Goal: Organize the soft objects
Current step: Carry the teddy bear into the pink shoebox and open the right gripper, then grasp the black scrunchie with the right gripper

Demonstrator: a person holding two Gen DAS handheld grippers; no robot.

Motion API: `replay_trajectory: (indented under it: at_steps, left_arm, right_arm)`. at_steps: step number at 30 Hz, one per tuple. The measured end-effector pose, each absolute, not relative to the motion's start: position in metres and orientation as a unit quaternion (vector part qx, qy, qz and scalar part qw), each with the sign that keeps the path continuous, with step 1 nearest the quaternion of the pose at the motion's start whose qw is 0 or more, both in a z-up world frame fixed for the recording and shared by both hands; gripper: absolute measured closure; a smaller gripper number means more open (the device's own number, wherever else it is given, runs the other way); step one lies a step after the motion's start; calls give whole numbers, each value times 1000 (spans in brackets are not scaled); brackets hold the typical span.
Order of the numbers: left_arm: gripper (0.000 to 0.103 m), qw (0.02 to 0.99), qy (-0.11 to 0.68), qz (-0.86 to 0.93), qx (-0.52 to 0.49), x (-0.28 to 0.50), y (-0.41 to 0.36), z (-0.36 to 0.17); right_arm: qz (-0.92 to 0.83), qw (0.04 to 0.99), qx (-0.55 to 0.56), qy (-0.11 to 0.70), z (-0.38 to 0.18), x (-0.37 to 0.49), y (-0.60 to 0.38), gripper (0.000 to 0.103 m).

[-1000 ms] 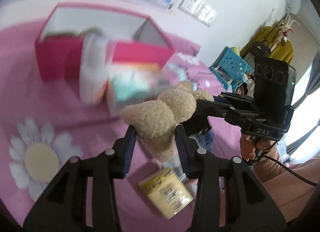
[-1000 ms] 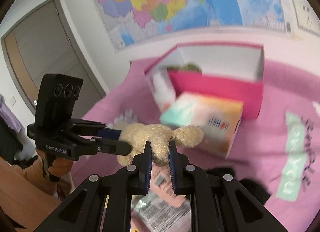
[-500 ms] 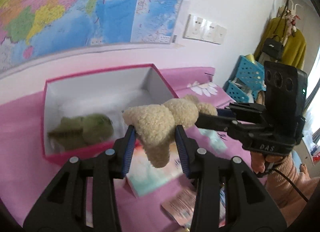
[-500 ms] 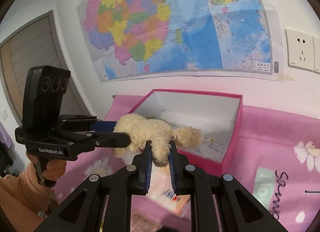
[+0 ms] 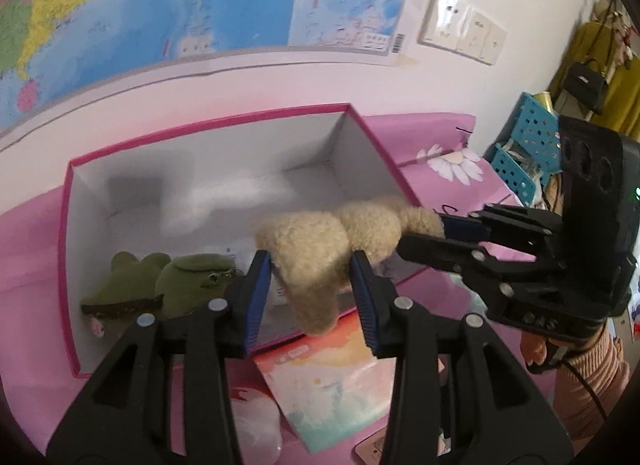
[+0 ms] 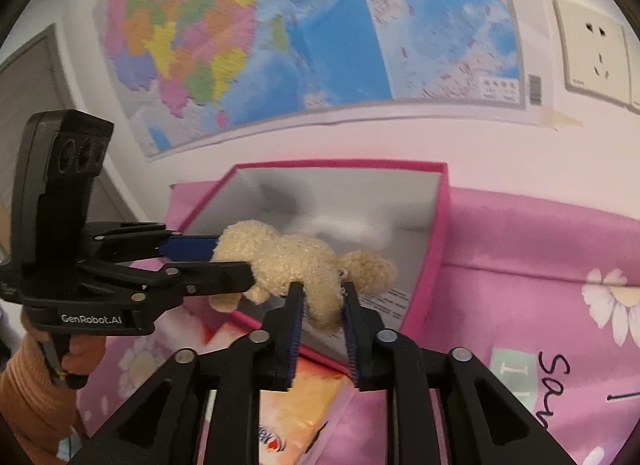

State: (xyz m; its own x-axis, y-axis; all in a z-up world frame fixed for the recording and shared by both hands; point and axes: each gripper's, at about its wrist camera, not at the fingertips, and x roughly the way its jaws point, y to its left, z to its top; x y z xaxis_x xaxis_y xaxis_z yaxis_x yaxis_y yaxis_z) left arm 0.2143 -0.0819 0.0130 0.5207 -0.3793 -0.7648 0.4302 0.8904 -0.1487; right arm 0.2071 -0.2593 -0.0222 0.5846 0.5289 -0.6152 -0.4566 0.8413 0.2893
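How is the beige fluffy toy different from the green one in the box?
The beige toy is pale and curly-furred; the green toy is dark olive and smoother. The beige toy hangs above the pink box, clamped by the left gripper and right gripper; the green toy lies inside, untouched. Both are small plush toys.

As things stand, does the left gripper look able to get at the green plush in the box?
Probably not yet. The left gripper is shut on the beige teddy, which the right gripper also grips. The green plush lies uncovered in the open pink box, so the way is free once the teddy is released.
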Motion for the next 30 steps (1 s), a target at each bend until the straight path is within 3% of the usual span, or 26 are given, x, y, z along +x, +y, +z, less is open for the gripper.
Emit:
replay_trajectory:
  at_steps: [1,11,19,30]
  left_arm:
    - [60,873,430,-228,29,214,-81,13]
    - [58,900,368,-231,42,167,-71,30]
    - [49,893,321,-311,57,88,-72,47]
    - [42,824,410,-388,43,54,-103,-16]
  right_arm:
    - [272,890,52,363,-22,207,-260,74]
    - [283,901,85,318,5,164,-290,59]
    - [314,889,72,326,3,107,-303,40]
    - [285,855,79,425,-66,71,-318,33]
